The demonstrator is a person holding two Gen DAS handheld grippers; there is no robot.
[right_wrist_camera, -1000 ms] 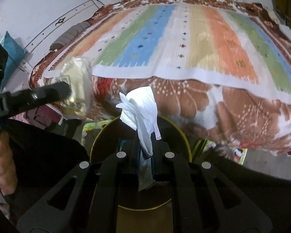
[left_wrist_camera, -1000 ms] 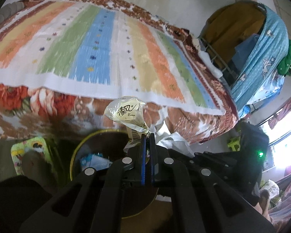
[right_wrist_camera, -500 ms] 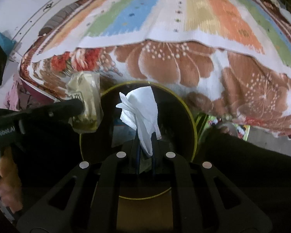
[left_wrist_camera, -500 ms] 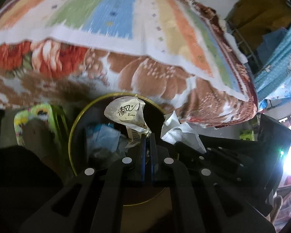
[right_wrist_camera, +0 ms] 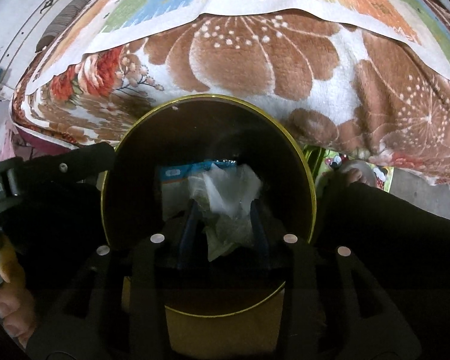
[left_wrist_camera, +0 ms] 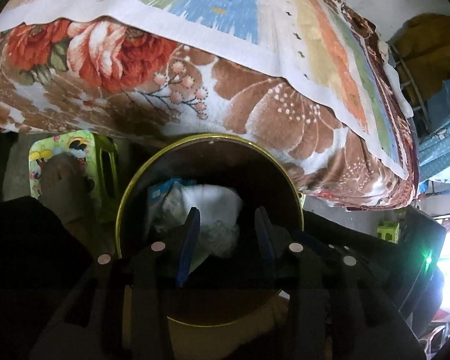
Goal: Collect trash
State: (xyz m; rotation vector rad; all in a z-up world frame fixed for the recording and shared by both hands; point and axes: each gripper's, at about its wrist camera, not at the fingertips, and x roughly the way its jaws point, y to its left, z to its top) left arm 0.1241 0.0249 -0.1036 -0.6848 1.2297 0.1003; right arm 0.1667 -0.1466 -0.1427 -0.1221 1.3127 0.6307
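Both grippers parted over the trash bin, nothing pinched.

Going left to right: there's a green cartoon-print stool [left_wrist_camera: 72, 162] with a foot on it at the left of the left wrist view, then the left gripper [left_wrist_camera: 226, 226] pointing down into the dark, gold-rimmed bin [left_wrist_camera: 126, 192]. Its jaws have just been opening and the blue pads aren't pressing anything. The white tissue [left_wrist_camera: 213, 201] and clear plastic wrapper [left_wrist_camera: 219, 235] lie loose down in the bin, next to a blue packet [left_wrist_camera: 159, 192] toward the left wall. The right gripper [right_wrist_camera: 223, 216] is the same story, jaws just opened, the wrapper sitting between them unclamped. A floral blanket [right_wrist_camera: 255, 60] hangs at the bin's far rim.
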